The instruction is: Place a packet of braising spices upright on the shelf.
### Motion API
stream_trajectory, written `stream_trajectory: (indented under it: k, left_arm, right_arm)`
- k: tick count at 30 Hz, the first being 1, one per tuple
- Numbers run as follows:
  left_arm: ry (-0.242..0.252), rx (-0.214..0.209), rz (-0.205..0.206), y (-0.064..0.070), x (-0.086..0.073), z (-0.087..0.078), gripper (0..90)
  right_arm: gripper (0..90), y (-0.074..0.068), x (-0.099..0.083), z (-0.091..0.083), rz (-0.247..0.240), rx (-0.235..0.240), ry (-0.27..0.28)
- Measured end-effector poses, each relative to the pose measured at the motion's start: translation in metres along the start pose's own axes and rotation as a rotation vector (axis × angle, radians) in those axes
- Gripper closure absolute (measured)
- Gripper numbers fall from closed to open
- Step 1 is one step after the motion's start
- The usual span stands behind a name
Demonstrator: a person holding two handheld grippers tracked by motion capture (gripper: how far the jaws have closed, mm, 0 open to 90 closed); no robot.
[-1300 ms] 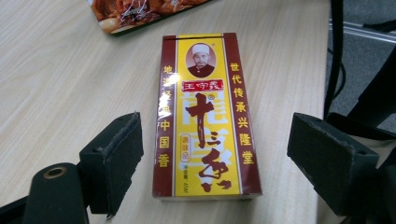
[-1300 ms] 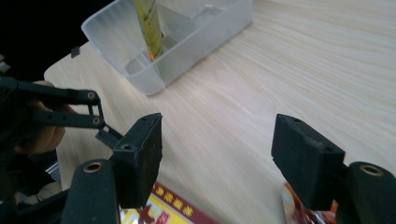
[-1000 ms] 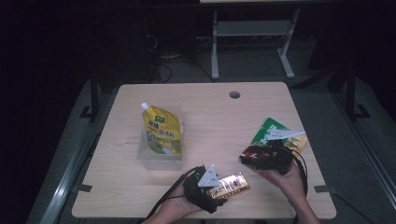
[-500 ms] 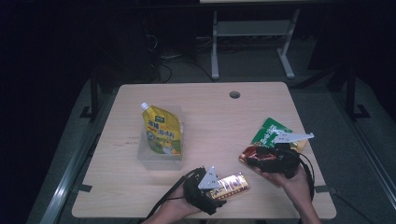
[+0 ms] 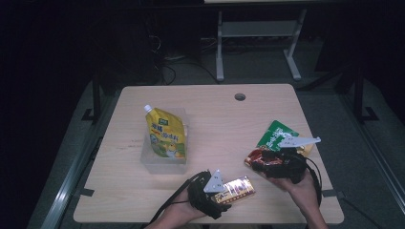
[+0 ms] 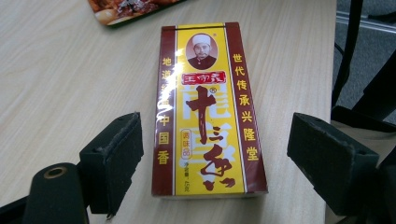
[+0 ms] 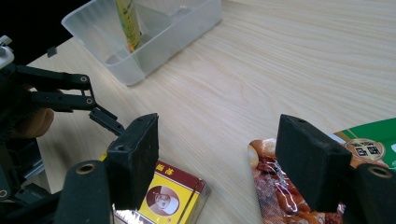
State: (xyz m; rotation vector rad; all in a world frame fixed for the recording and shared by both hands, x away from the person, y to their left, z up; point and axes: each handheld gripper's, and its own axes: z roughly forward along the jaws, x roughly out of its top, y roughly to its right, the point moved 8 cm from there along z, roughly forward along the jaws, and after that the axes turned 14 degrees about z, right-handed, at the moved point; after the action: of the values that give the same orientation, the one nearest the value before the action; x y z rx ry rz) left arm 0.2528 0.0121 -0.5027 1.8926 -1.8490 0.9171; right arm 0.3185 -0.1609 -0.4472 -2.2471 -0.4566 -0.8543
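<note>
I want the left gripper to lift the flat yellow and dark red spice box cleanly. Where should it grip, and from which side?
Grip the flat yellow and dark red spice box across its two long dark red edges, near the end closest to the left gripper, coming in low along its length. It lies flat on the wooden table, lengthwise between the open jaws, so the narrow width probably fits them best.

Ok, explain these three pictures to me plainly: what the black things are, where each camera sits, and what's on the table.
A person holds a hand-held tool in each hand: left tool, right tool. The high view looks down from above; each other picture comes from a camera riding on one tool, looking along its black jaws. On the wooden table lie a yellow and maroon box, a red snack packet, a green packet and a clear tub with a yellow pouch in it. Both tools are open and hold nothing.
</note>
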Motion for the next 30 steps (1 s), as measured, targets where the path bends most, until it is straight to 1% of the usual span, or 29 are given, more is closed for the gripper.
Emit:
stream_trajectory:
  k: [4, 6, 8, 9, 10, 11, 14, 17, 18, 19, 22, 23, 24, 26, 27, 28, 29, 30]
  left_arm:
    - [-0.017, 0.000, -0.004, 0.001, -0.002, 0.005, 18.6]
    - [-0.039, -0.005, -0.005, 0.002, -0.004, 0.008, 19.7]
    - [-0.037, -0.001, -0.009, 0.002, -0.004, 0.010, 21.2]
    - [-0.062, 0.000, 0.009, 0.001, -0.006, 0.012, 22.3]
    - [-0.062, 0.000, 0.009, 0.001, -0.006, 0.012, 23.0]
    - [-0.065, 0.000, -0.002, 0.000, -0.006, 0.013, 23.9]
    - [-0.080, 0.001, -0.004, -0.001, -0.008, 0.014, 27.7]
    - [-0.093, -0.001, 0.001, -0.001, -0.009, 0.016, 27.9]
    - [-0.102, 0.002, 0.010, -0.001, -0.010, 0.017, 29.8]
    - [-0.105, -0.006, -0.002, -0.001, -0.011, 0.018, 30.0]
    - [-0.104, -0.010, -0.012, -0.001, -0.011, 0.017, 31.1]
    - [-0.099, -0.011, -0.025, -0.002, -0.011, 0.017, 31.4]
    - [-0.099, -0.011, -0.025, -0.002, -0.011, 0.017, 31.7]
    - [-0.093, 0.010, -0.022, -0.003, -0.010, 0.016, 32.0]
    - [-0.081, 0.022, -0.030, -0.003, -0.008, 0.015, 32.0]
    - [-0.081, 0.022, -0.030, -0.003, -0.008, 0.015, 32.1]
    - [-0.056, 0.050, -0.034, -0.005, -0.004, 0.010, 32.1]
    - [-0.041, 0.074, -0.045, -0.007, -0.002, 0.007, 32.1]
  right_arm:
    - [29.3, 0.001, 0.000, -0.001, 0.000, 0.002, 0.009]
    - [29.2, 0.002, 0.000, -0.002, 0.001, -0.001, 0.011]
    - [29.0, 0.002, 0.000, -0.003, 0.004, -0.001, 0.011]
    - [28.9, 0.001, -0.001, -0.003, 0.000, 0.000, 0.009]
    - [28.9, 0.001, -0.001, -0.003, 0.000, 0.000, 0.009]
    - [28.9, 0.001, -0.002, -0.002, -0.006, 0.000, 0.005]
    - [28.7, 0.000, -0.002, -0.002, -0.010, 0.000, 0.006]
    - [28.6, 0.000, -0.002, -0.001, -0.012, 0.000, 0.007]
    - [28.6, 0.000, -0.003, -0.001, -0.014, -0.001, 0.003]
    - [28.6, 0.000, -0.003, -0.001, -0.014, 0.000, 0.003]
    - [28.6, -0.001, -0.003, 0.000, -0.018, -0.001, 0.002]
    - [28.6, -0.001, -0.002, 0.000, -0.020, 0.000, 0.003]
    - [28.7, -0.002, -0.003, 0.001, -0.013, -0.001, -0.002]
    - [28.8, -0.002, -0.003, 0.002, -0.012, 0.001, -0.002]
    - [28.8, -0.003, -0.003, 0.003, -0.008, 0.002, -0.006]
    - [28.7, -0.004, -0.003, 0.004, -0.001, 0.005, -0.012]
    - [28.8, -0.005, -0.004, 0.006, 0.008, 0.008, -0.022]
    - [28.7, -0.005, -0.005, 0.007, 0.013, 0.008, -0.025]
